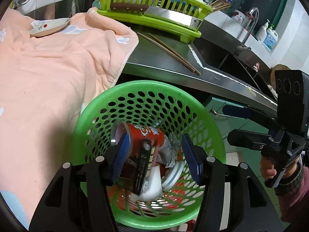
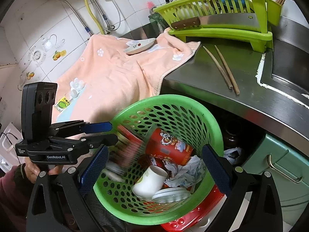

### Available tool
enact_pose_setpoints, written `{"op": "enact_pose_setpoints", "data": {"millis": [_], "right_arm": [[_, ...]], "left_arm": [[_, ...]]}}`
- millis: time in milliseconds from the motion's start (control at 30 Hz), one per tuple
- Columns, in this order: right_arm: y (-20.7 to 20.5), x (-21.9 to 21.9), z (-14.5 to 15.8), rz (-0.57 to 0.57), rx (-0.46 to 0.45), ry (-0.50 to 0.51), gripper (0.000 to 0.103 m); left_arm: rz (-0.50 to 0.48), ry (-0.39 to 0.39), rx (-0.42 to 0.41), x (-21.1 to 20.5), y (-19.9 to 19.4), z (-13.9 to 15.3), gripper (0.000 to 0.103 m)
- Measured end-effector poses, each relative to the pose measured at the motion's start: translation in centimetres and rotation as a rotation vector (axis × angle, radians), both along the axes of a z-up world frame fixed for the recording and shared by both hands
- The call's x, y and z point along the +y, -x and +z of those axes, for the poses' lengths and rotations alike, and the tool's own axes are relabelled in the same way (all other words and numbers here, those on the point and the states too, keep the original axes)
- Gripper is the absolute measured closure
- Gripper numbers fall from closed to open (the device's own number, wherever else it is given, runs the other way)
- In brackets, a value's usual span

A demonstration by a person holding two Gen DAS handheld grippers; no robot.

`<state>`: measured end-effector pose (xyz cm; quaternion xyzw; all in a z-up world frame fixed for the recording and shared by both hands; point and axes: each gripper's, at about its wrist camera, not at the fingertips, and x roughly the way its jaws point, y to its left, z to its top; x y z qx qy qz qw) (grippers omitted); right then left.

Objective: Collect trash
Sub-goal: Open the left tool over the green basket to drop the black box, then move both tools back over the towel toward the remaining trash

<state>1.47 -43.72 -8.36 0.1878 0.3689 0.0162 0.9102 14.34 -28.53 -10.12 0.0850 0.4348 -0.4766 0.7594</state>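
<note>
A green perforated basket (image 1: 135, 89) (image 2: 193, 104) stands below the counter edge. It holds a red printed cup (image 1: 148, 135) (image 2: 170, 145), a white paper cup (image 1: 154, 183) (image 2: 150, 177), crumpled paper (image 2: 185, 170), a white lid (image 2: 170, 193) and a dark flat packet (image 1: 142, 170), which falls blurred in the right wrist view (image 2: 129, 150). My left gripper (image 1: 156, 158) (image 2: 110, 133) is open over the basket, with nothing between its pads. My right gripper (image 2: 154, 170) (image 1: 237, 123) is open and empty over the basket.
A peach towel (image 1: 48, 67) (image 2: 115, 73) covers the counter, with a small dish (image 1: 50, 26) (image 2: 140, 46) and a yellow-green packet (image 2: 62, 103) on it. Two chopsticks (image 1: 170, 51) (image 2: 224, 69) lie on the steel counter. A green dish rack with a cleaver (image 1: 173, 17) (image 2: 227, 21) stands behind. The sink (image 1: 227, 58) is at right.
</note>
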Motion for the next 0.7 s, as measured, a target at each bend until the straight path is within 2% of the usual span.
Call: {"op": "enact_pose_setpoints", "data": {"millis": [367,700], "right_arm": [[-1.3,1.2,0.4,0.038,-0.004,0.007,0.009],[-5.6,5.3,1.2,0.168,0.005,0.042,0.009]], "left_arm": [[0.066,0.001,-0.042,3.4,-1.0,1.4,0.047],[0.191,-0.014,-0.103,9.8,-3.6,3.4,0.047]]}}
